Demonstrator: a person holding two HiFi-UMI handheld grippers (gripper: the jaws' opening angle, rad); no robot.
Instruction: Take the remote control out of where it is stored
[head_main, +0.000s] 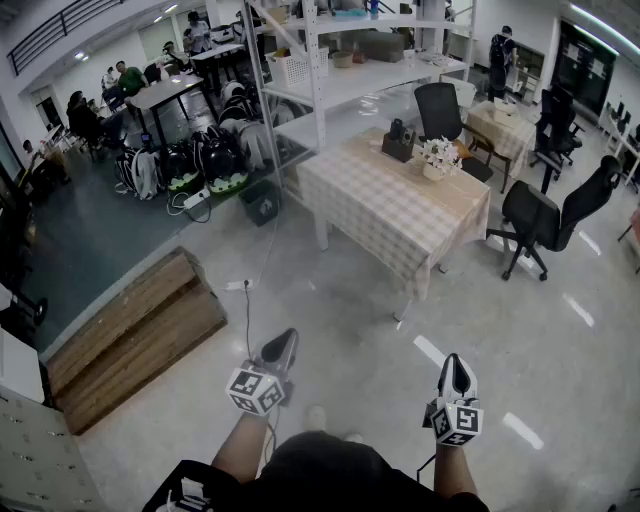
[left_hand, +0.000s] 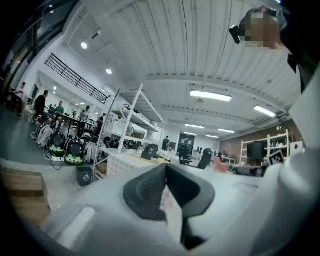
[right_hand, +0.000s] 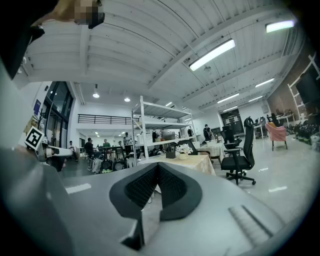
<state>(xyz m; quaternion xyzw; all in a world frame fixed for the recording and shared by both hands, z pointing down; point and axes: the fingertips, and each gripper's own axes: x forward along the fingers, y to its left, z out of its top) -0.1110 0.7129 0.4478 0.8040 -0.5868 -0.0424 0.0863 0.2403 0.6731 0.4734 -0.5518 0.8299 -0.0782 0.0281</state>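
Dark holder (head_main: 399, 140) on counter (head_main: 380, 215): contents too small to tell. Person's forearms (head_main: 245, 445) cut off by head view's bottom edge. Grey cabinet (head_main: 30, 450) cut off at lower left corner. People at far tables (head_main: 120, 80) too small to tell apart. Left gripper view: left tongs (left_hand: 165, 169) blurred, close to lens, body hiding counter's lower part. Right gripper view: right tongs (right_hand: 158, 167) body hiding counter's legs.
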